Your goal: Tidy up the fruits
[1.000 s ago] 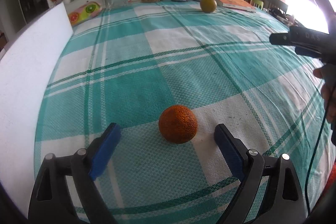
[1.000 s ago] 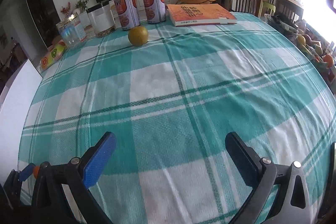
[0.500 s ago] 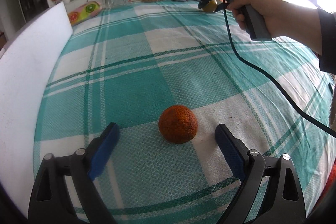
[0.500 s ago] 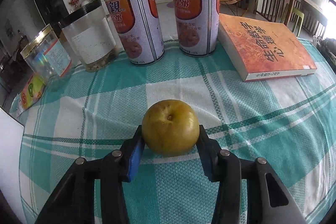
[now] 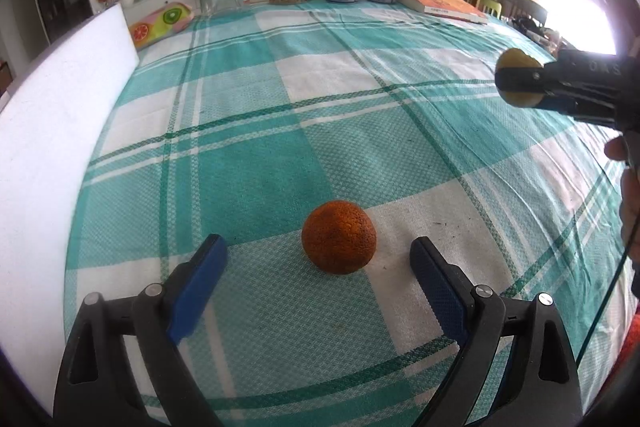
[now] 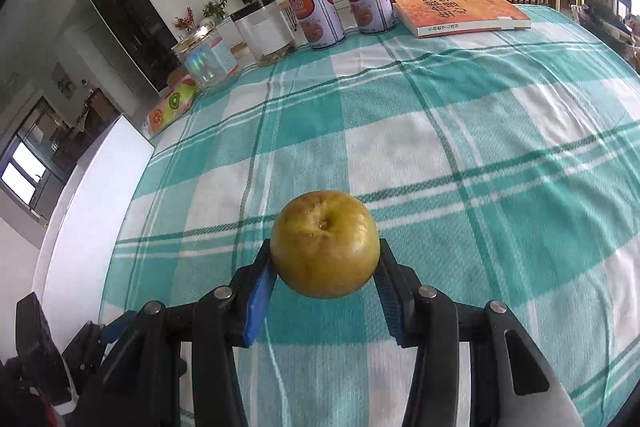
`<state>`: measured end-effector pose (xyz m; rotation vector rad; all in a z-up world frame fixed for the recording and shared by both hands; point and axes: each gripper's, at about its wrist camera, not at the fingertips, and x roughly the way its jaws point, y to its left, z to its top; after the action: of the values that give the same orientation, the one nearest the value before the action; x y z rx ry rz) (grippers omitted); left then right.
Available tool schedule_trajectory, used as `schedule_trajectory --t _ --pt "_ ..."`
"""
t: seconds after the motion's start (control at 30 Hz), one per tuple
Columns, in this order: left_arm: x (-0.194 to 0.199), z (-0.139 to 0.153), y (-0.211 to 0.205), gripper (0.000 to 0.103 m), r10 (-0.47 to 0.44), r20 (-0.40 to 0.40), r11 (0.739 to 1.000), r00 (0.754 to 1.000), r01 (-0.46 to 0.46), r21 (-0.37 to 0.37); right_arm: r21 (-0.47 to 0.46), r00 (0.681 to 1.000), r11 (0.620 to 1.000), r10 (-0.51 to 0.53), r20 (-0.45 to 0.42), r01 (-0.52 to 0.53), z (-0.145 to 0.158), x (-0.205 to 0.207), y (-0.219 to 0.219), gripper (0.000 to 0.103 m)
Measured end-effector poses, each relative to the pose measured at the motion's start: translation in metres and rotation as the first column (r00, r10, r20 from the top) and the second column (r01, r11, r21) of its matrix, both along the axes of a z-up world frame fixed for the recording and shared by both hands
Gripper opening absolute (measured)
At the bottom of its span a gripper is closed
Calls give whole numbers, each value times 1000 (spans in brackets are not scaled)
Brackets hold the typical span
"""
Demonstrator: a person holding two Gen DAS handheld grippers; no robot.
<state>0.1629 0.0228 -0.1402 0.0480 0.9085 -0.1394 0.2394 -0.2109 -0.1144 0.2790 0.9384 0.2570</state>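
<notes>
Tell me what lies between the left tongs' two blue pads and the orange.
Only bare plaid tablecloth, as the left wrist view shows. The orange sits just ahead of the open left tongs, touching neither pad.

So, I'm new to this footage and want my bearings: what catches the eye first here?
The yellow-green fruit clamped in the right hand-held gripper, held above the teal checked tablecloth. Next, the orange lying on the cloth between the open fingers of the left hand-held gripper, not touching either.
</notes>
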Motion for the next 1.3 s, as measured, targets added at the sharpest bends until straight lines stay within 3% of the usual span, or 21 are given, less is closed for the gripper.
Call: schedule_trajectory --t 0.1,0.13,0.17,0.2,0.3,0.5,0.57,0.67,0.73,0.83,0.93,1.0,1.03,1.1,1.17,1.2,1.27,1.3 --pt "-3 4 2 82 -9 -1 999 1000 9 -34 14 1000 1000 -3 9 3 0 -56 2 47" --pt "-5 7 2 56 -19 3 999 1000 19 -46 6 1000 1000 -3 15 3 1 -72 4 47" --pt "-4 9 1 38 -36 -3 997 999 36 -63 2 1000 1000 -6 21 6 1 -87 6 47" --pt "-4 9 1 33 -46 -9 996 999 46 -74 1 1000 1000 -9 26 9 1 -99 6 47" --pt "-6 14 10 30 -50 -9 988 999 48 -149 13 999 999 -36 34 35 1 -127 5 47" --pt "-49 52 51 29 -52 -24 919 998 38 -391 -23 1000 1000 -19 10 19 -3 -150 12 47" --pt "-71 76 69 29 -60 -13 893 998 48 -447 -12 999 999 37 5 -36 4 -150 32 47" --pt "-103 118 115 30 1 31 876 1000 15 -483 19 981 981 190 34 -191 31 -146 88 47" --pt "-113 139 153 30 89 53 890 995 -55 -453 43 946 946 319 63 -322 53 -142 139 47" --pt "-101 144 216 30 239 23 913 971 -216 -347 39 851 853 515 105 -521 85 -141 224 48" --pt "-73 120 272 30 346 -69 907 936 -353 -232 5 733 737 671 110 -676 102 -145 306 48" --pt "-58 101 298 30 395 -129 895 910 -413 -169 -47 649 652 758 66 -757 98 -150 355 48" --pt "-53 95 306 30 406 -149 893 901 -426 -145 -72 627 628 778 36 -775 92 -153 374 48" --pt "-48 83 314 31 418 -183 891 890 -441 -106 -123 600 592 799 -35 -796 76 -155 402 48" --pt "-48 78 317 38 435 -194 886 879 -456 -79 -167 599 580 794 -101 -797 58 -154 418 48" --pt "-50 78 318 43 441 -188 885 878 -460 -74 -175 602 580 788 -125 -796 52 -153 421 49" --pt "-61 83 322 66 455 -157 880 876 -470 -70 -158 623 605 773 -120 -781 51 -149 418 56" --pt "-66 88 320 69 462 -133 879 877 -473 -63 -139 634 620 766 -107 -772 56 -146 411 62"
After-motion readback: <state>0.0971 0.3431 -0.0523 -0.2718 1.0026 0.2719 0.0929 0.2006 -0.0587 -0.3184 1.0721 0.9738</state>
